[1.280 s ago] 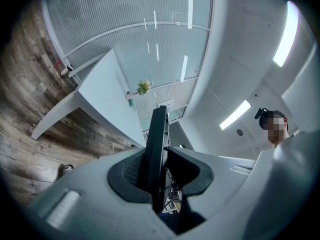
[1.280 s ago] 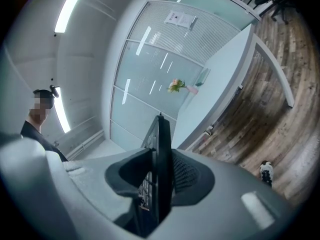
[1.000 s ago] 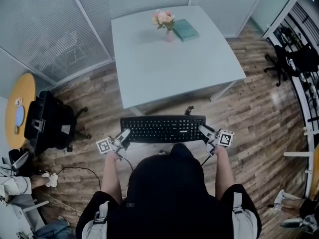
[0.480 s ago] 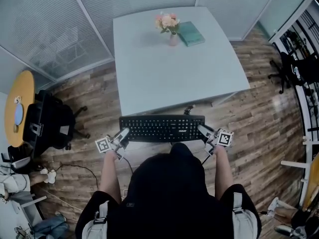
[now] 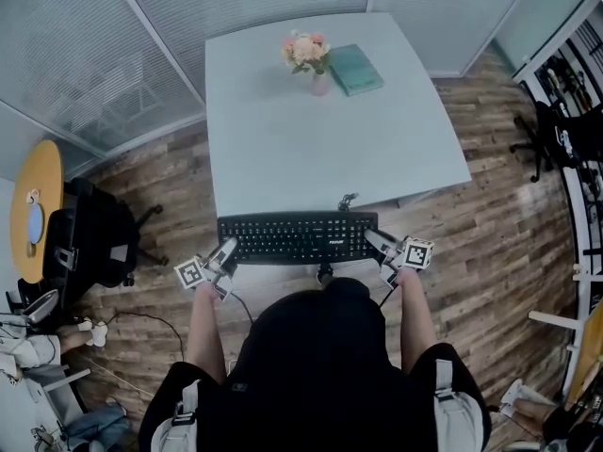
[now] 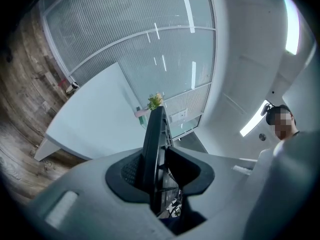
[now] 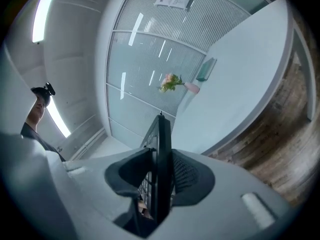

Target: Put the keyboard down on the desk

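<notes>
Since a moment ago, the black keyboard (image 5: 297, 238) has moved forward, and its far side now reaches the near edge of the white counter (image 5: 283, 149). Before, some floor (image 5: 509, 215) showed between them. The keyboard is held up flat, with its long side running along that near edge, and most of it hangs over the wooden floor. The left tongs (image 5: 224, 252) have the keyboard's left end between them. They press on it but are starting to open a little. The right tongs (image 5: 375, 243) are clamped on its right end. Far off, near the counter's back edge, stands a pink vase of flowers (image 5: 309, 59). A green book (image 5: 356, 69) lies just beside it, toward the back right corner. I cannot tell whether the keyboard touches the counter.
</notes>
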`<state>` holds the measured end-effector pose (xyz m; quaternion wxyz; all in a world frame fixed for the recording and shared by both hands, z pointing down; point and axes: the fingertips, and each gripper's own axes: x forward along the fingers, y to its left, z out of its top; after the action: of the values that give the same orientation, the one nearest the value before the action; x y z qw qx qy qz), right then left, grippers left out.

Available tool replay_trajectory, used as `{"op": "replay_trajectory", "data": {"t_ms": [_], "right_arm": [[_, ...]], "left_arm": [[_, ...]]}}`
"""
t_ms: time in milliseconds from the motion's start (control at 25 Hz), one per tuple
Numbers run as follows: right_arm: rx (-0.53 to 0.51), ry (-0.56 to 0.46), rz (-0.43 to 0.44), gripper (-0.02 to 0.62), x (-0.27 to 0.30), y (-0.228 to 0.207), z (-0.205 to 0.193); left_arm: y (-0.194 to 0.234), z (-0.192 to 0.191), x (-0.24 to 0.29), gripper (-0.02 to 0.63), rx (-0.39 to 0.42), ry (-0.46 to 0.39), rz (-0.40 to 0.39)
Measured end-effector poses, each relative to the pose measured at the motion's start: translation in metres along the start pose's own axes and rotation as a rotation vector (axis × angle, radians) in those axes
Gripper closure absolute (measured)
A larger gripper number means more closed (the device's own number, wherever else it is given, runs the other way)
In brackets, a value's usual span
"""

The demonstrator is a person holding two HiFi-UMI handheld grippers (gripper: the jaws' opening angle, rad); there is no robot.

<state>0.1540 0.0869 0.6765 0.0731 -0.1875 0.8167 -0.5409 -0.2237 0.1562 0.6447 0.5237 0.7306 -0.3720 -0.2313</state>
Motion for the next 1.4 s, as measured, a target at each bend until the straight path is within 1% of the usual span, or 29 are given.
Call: {"op": "replay_trajectory", "data": {"t_ms": [80,160,280,440,520,600,760,880,960,1080,1240,1320,1360,1400], "right_arm": [[-0.005,0.001,0.009,0.465,-0.005,0.016,0.003],[-0.008,0.003,0.012,0.465,-0.010,0.021,0.009],[-0.003,0.020,0.006,0.462,-0.007,0.009,0.025],[-0.003,0.057,0.017,0.462,0.000,-0.003,0.046],[0.004,0.074,0.016,0.460,0.005,-0.009,0.055],[0.012,0.092,0.011,0.460,0.012,-0.016,0.062],[0.012,0.139,-0.010,0.459,0.021,-0.032,0.076],[0.037,0.166,-0.020,0.459,0.027,-0.037,0.083],[0.030,0.178,-0.037,0.459,0.031,-0.041,0.088],[0.021,0.195,-0.071,0.459,0.036,-0.051,0.091],[-0.003,0.222,-0.141,0.448,0.047,-0.062,0.090],[0.000,0.222,-0.150,0.446,0.054,-0.064,0.089],[0.009,0.220,-0.160,0.446,0.056,-0.066,0.090],[0.024,0.217,-0.179,0.446,0.059,-0.070,0.090]], "left_arm": [[-0.013,-0.002,-0.003,0.494,-0.005,-0.005,0.006],[-0.022,-0.004,0.001,0.492,-0.006,-0.007,0.009],[-0.018,-0.001,0.018,0.491,-0.004,-0.021,0.018],[-0.014,0.002,0.035,0.489,-0.023,-0.041,0.041],[-0.009,0.004,0.041,0.486,-0.036,-0.048,0.070],[-0.002,0.008,0.047,0.483,-0.027,-0.054,0.096],[0.007,0.015,0.062,0.482,-0.020,-0.070,0.099],[0.014,0.016,0.069,0.482,-0.053,-0.077,0.108],[0.017,0.016,0.072,0.480,-0.076,-0.075,0.116],[0.023,0.021,0.079,0.479,-0.051,-0.067,0.121],[0.036,0.032,0.083,0.476,-0.040,-0.055,0.164],[0.041,0.038,0.085,0.474,-0.028,-0.050,0.168],[0.044,0.041,0.086,0.472,-0.037,-0.052,0.173],[0.047,0.044,0.087,0.472,-0.065,-0.059,0.177]]}}
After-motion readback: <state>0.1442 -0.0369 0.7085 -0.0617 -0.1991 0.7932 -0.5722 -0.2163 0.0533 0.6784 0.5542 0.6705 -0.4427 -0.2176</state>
